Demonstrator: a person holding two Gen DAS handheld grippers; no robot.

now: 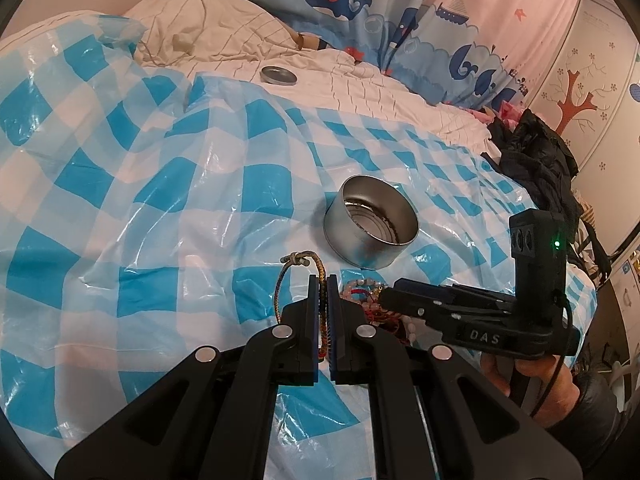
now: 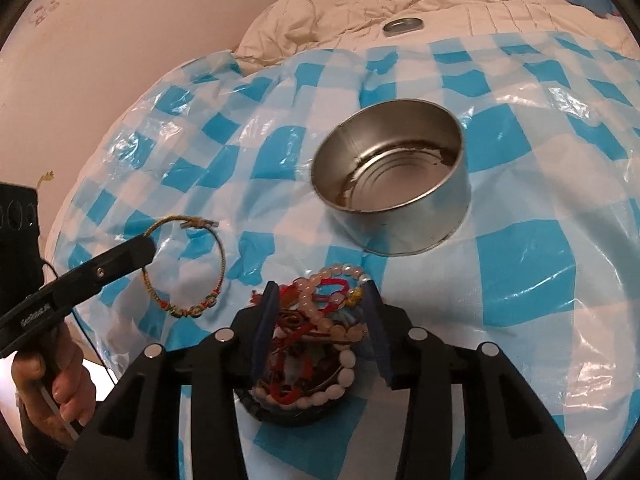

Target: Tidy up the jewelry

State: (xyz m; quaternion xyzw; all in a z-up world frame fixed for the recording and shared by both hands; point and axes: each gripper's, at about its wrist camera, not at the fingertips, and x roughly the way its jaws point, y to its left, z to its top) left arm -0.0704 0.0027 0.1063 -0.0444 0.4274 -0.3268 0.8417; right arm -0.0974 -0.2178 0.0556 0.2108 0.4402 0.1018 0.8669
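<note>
Right wrist view: right tool (image 2: 322,300) is spread over tangled bracelets (image 2: 320,320) near the tin (image 2: 390,184); several may be snagged together. Left tool (image 1: 323,280) is pinched on woven bracelet (image 1: 316,264); slippage is possible.

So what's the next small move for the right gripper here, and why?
Probably close the right gripper on the bead pile. Its jaws stand open astride the tangle, pads not pressing yet. The tin sits open and empty just beyond, while the left gripper is shut on the woven bracelet.
</note>
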